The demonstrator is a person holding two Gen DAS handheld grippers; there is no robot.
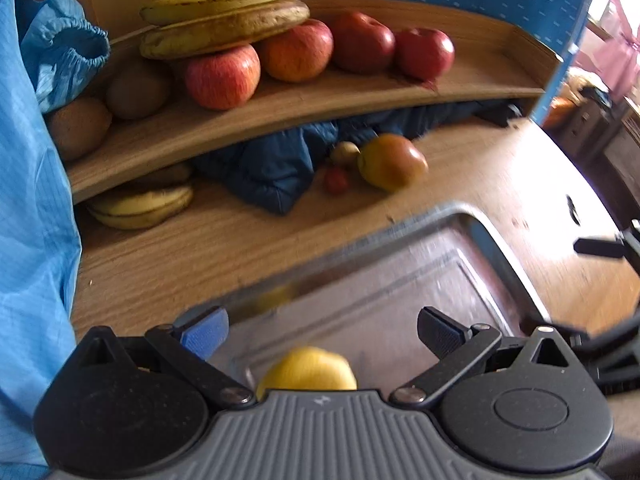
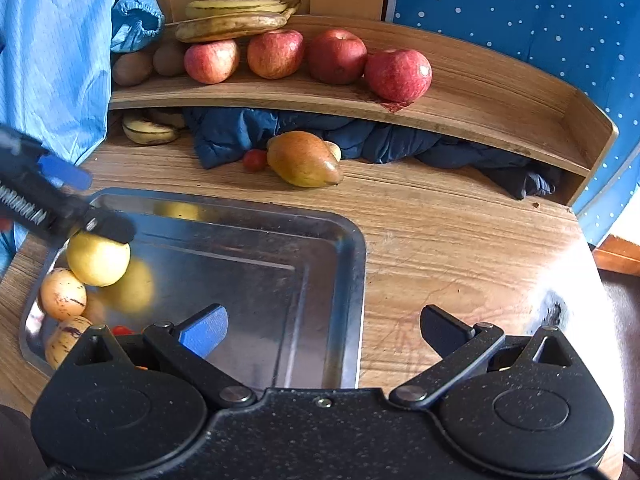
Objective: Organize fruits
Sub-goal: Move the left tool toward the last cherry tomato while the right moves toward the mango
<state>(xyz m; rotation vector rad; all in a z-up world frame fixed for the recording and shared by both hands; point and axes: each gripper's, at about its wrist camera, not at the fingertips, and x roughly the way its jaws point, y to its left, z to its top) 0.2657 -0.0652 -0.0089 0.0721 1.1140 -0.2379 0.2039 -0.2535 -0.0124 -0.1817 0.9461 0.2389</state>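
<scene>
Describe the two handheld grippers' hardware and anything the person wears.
Left gripper: ribbed grey body, black round pivot housings, black linkage arms with silver rivets, one blue finger pad and one black. A coiled spring shows along its side in the right wrist view. Right gripper: same shape, but a speckled black body, again one blue and one black pad. Light blue sleeve with an elastic cuff.

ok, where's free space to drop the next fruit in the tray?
Free: the tray's right and centre floor, up to its right rim. Crowded: its left end, where the yellow fruit sits under the left gripper beside two speckled fruits. Bare tabletop lies right of the tray.
</scene>
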